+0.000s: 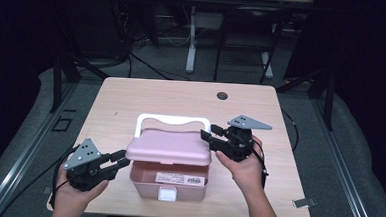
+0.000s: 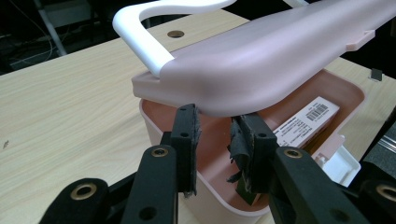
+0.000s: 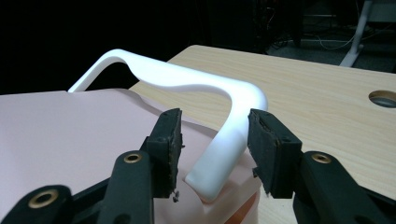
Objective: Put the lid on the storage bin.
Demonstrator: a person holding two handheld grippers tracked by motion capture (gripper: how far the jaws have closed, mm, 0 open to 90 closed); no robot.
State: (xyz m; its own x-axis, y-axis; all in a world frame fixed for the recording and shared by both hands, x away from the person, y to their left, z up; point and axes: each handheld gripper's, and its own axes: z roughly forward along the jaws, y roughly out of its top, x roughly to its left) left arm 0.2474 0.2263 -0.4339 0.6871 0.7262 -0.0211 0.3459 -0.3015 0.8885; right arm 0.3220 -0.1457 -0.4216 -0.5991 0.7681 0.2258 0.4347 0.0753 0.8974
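Note:
A pink box (image 1: 144,182) stands near the table's front edge, its pink lid (image 1: 169,146) tilted up at the front so the inside shows. A white handle (image 1: 173,120) arches along the lid's far side. My left gripper (image 1: 123,159) is at the box's left corner; its jaws (image 2: 212,135) stand apart astride the box wall (image 2: 159,135), just under the lid (image 2: 261,70), and whether they touch the lid I cannot tell. My right gripper (image 1: 209,131) is open, with the right leg of the handle (image 3: 187,81) between its pads (image 3: 212,130). A labelled carton (image 2: 303,123) lies inside the box.
The wooden table (image 1: 131,100) has a round cable hole (image 1: 222,95) at the back and a small metal clip (image 1: 303,202) at its front right. A white latch (image 1: 166,193) hangs on the box front. Dark desk legs and cables stand behind the table.

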